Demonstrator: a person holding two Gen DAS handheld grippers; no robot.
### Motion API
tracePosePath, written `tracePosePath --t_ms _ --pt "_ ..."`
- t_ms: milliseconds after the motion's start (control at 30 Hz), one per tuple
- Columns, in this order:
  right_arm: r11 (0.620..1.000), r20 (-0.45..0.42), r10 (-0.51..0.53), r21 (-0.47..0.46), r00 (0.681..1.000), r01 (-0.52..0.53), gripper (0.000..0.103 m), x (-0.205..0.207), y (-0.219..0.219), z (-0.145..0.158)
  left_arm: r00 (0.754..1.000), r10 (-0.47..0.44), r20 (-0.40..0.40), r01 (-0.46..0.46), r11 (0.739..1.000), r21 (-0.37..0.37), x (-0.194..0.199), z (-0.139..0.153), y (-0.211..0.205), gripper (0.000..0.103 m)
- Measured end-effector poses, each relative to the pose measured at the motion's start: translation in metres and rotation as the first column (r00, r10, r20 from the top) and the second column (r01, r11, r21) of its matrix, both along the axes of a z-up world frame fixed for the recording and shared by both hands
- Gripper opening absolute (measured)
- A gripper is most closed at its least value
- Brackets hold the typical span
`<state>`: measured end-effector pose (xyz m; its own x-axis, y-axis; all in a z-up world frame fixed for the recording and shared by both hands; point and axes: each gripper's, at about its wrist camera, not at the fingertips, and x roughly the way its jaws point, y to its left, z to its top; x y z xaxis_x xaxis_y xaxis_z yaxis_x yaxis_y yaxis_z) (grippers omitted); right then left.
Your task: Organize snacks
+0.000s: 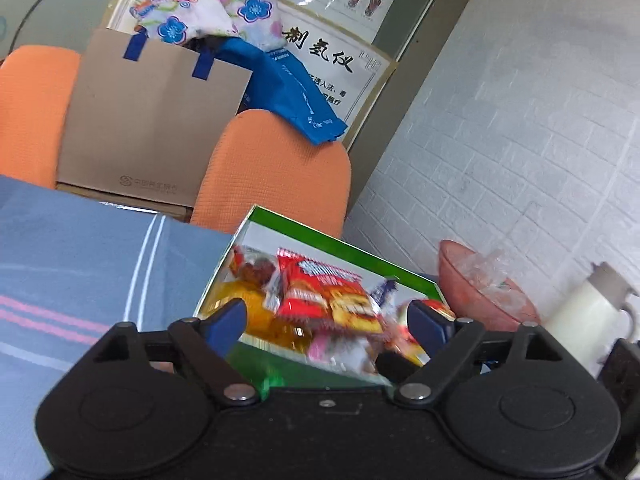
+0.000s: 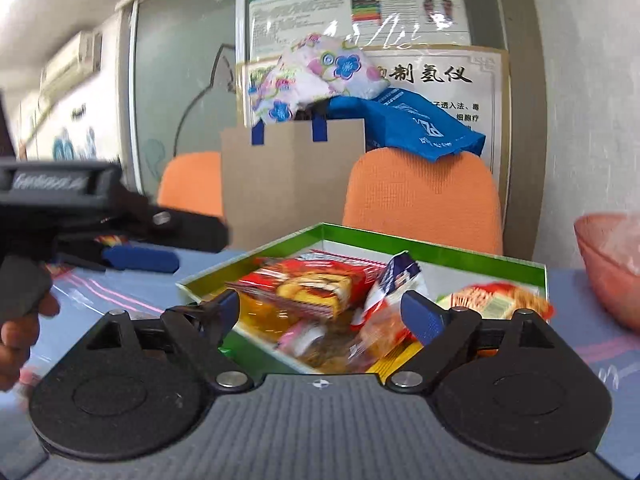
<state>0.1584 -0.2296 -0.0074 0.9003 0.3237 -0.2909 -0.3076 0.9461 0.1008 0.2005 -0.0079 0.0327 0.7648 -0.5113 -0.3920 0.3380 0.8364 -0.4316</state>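
Clinic-like office (wall health posters (image 2: 356,4), orange chairs (image 2: 420,200)).

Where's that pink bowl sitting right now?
The pink bowl sits on the blue tablecloth at the far right of both views, just right of the green snack box, near the white brick wall.

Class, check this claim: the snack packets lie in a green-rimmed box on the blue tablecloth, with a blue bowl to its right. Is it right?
One detail is wrong: the bowl beside the green-rimmed box is pink, not blue, as the right wrist view shows.
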Motion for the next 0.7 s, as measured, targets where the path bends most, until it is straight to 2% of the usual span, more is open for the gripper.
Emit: tracePosePath --t_ms 167,233,333,400,500,633,700 --pt "0.992 0.011 0.061 0.106 0.998 -0.062 0.103 -0.040 0.000 0.007 0.998 0.059 0.018 -0.059 0.998 -0.016 -0.066 0.011 0.035 0.103" --pt "0.985 -0.007 0.082 0.155 0.997 -0.080 0.103 -0.050 0.002 0.007 0.994 0.111 0.018 -0.110 0.993 -0.033 -0.090 0.009 0.053 0.103" --pt "0.971 -0.034 0.110 0.219 0.993 -0.100 0.103 -0.061 0.005 0.004 0.980 0.201 0.006 -0.201 0.980 -0.010 -0.114 0.001 0.076 0.103" --pt "0.958 -0.054 0.128 0.264 0.990 -0.110 0.103 -0.067 0.008 0.000 0.969 0.246 -0.021 -0.246 0.969 0.015 -0.120 -0.008 0.089 0.103" --pt "0.944 -0.090 0.147 0.310 0.985 -0.113 0.103 -0.075 0.015 -0.006 0.962 0.263 -0.069 -0.261 0.965 0.034 -0.115 -0.022 0.099 0.103" --pt "0.947 -0.096 0.124 0.310 0.988 -0.089 0.103 -0.088 0.023 -0.009 0.956 0.278 -0.099 -0.270 0.959 0.088 -0.106 -0.041 0.101 0.103" --pt "0.941 -0.101 0.123 0.327 0.987 -0.084 0.103 -0.091 0.024 -0.010 0.953 0.272 -0.135 -0.262 0.961 0.091 -0.107 -0.055 0.106 0.103"
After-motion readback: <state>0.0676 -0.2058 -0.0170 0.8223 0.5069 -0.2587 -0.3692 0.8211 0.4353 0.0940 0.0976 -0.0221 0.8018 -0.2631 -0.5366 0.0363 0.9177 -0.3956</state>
